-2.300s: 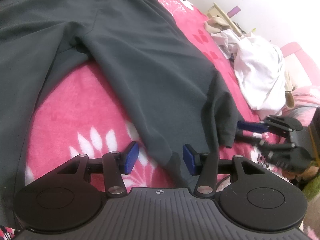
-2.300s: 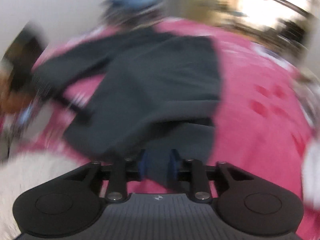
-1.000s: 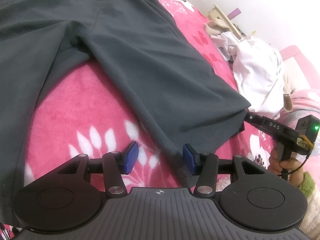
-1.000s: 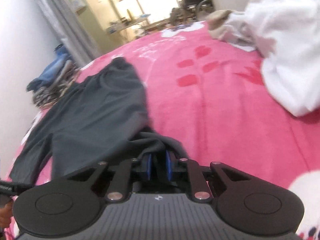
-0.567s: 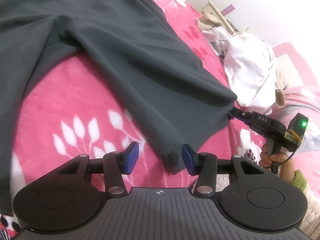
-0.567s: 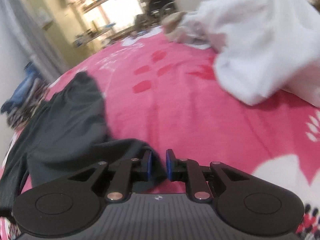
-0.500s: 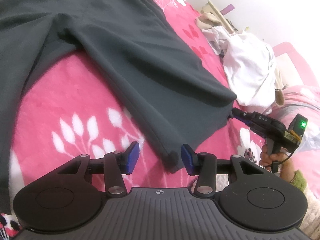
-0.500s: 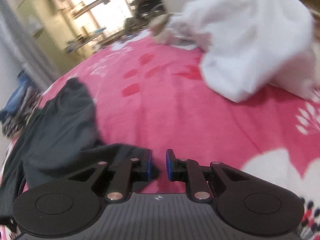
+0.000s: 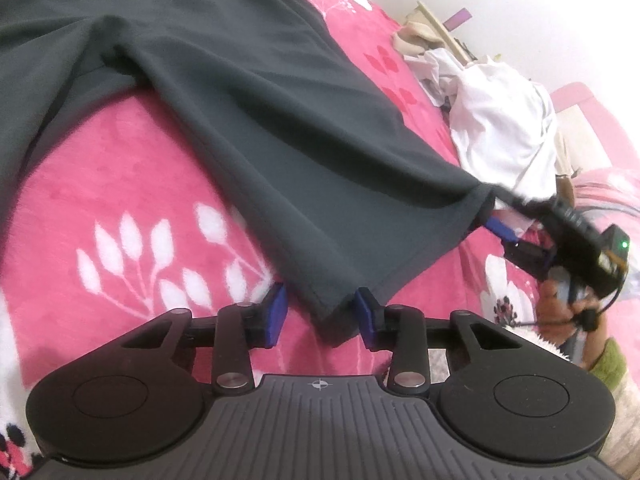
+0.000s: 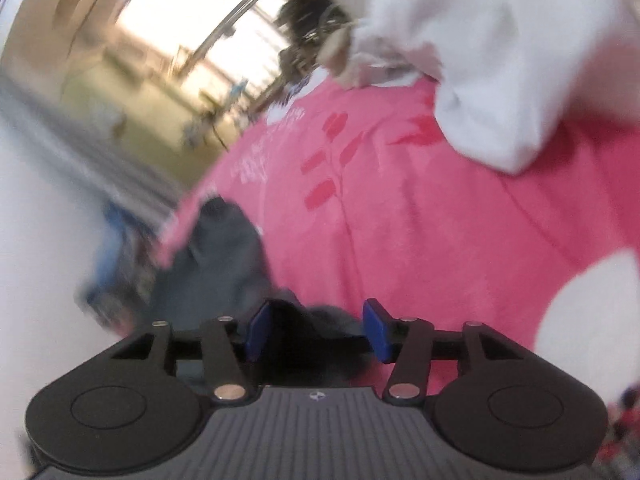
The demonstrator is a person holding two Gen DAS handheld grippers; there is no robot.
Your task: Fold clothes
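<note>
Dark grey trousers [image 9: 248, 92] lie spread on a pink flowered blanket [image 9: 120, 184]. The near corner of one leg's hem [image 9: 332, 316] sits between the jaws of my left gripper [image 9: 322, 316]. Those jaws are closing, with a gap still showing beside the left pad. At the hem's other corner, on the right, a hand holds my right gripper [image 9: 498, 214]. In the blurred right wrist view my right gripper [image 10: 316, 332] is opening, and the dark cloth [image 10: 304, 320] lies loose between its blue pads.
A heap of white clothes [image 9: 504, 128] lies on the blanket beyond the hem, large at the upper right [image 10: 500, 60] in the right wrist view. A beige item [image 9: 416, 36] lies further back near the wall. The trousers' other leg [image 9: 24, 92] runs down the left side.
My right gripper went from shut on the hem to parted jaws, and its view rolled toward the white heap. My left jaws have narrowed around the hem corner.
</note>
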